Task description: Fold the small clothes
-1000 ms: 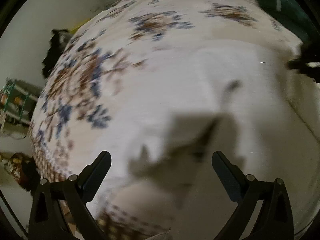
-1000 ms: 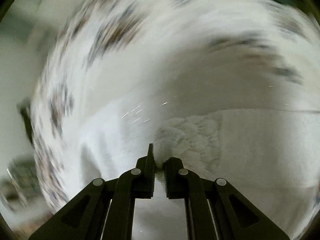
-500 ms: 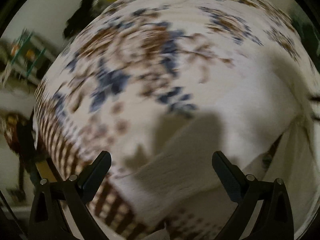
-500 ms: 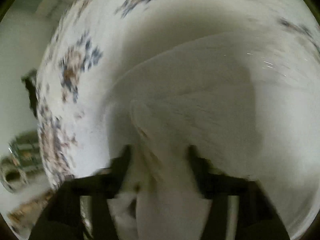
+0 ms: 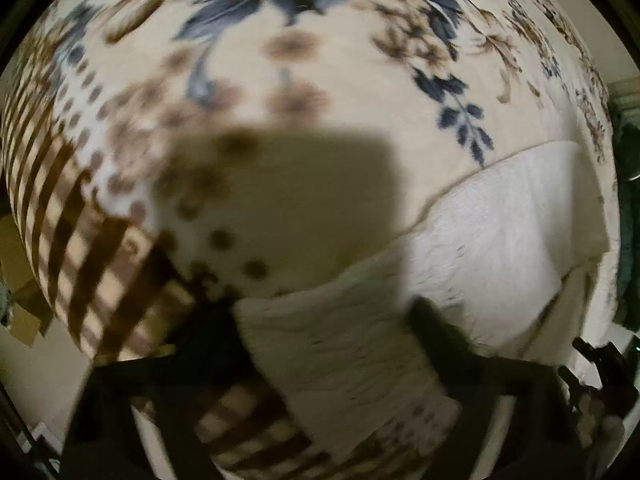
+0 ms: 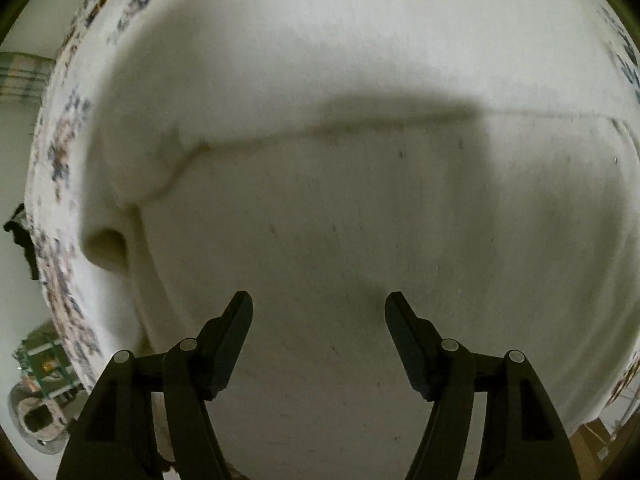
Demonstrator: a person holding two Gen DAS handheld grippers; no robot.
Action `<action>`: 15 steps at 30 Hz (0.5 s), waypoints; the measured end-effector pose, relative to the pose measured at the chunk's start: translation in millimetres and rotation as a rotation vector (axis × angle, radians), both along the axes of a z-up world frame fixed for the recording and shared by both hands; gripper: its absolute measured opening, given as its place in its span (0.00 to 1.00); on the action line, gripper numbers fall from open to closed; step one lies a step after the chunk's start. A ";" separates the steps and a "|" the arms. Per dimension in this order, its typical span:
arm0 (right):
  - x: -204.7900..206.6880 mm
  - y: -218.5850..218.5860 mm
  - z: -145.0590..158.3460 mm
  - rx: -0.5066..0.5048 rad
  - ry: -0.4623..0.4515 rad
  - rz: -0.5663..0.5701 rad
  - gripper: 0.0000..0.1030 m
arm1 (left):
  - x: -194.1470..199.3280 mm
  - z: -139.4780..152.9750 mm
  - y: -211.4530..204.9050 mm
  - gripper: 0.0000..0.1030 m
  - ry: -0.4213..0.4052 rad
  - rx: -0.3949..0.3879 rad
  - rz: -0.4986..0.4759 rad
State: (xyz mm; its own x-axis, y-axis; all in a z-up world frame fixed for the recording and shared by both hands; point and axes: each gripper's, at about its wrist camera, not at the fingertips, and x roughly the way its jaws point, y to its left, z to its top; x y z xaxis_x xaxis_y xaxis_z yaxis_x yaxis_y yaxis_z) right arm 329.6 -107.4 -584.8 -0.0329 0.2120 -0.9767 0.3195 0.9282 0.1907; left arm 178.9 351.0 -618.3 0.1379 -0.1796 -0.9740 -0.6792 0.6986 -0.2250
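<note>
A white fuzzy garment [image 5: 500, 232] lies on a floral blanket [image 5: 320, 80]. In the left wrist view its ribbed hem corner [image 5: 340, 344] lies between my blurred fingers; my left gripper [image 5: 320, 328] is open, low over that corner. In the right wrist view the white garment [image 6: 360, 180] fills the frame, folded over itself with a fold edge [image 6: 240, 144] across the middle. My right gripper [image 6: 319, 312] is open and empty just above the cloth.
The blanket's brown checked border [image 5: 80, 260] marks the bed's edge at the left. A green rack [image 6: 44, 360] and a dark item [image 6: 20, 240] stand on the floor beyond the bed. A dark green cloth [image 5: 628, 160] lies at the far right.
My right gripper has opened and let go of the white garment's corner, which now lies folded over. My left gripper has swung down toward the hem corner near the bed's edge.
</note>
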 end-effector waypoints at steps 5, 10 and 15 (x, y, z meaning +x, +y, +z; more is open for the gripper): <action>-11.4 8.4 6.7 -0.016 -0.017 0.051 0.69 | 20.0 44.6 13.9 0.06 -0.100 0.129 -0.031; -7.1 33.9 17.3 -0.046 -0.077 0.115 0.69 | 41.5 103.8 88.2 0.06 -0.261 0.289 0.061; 11.9 65.5 12.5 -0.092 -0.092 0.108 0.68 | 57.6 94.7 140.4 0.14 -0.340 0.197 0.203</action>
State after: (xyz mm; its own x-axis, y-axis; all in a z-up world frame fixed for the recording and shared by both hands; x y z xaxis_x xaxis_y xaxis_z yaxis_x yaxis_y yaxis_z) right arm 341.5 -41.9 -572.4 0.0397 0.1219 -0.9917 0.2020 0.9711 0.1275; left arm 236.5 491.4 -523.6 0.4696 0.0684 -0.8802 -0.7174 0.6107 -0.3353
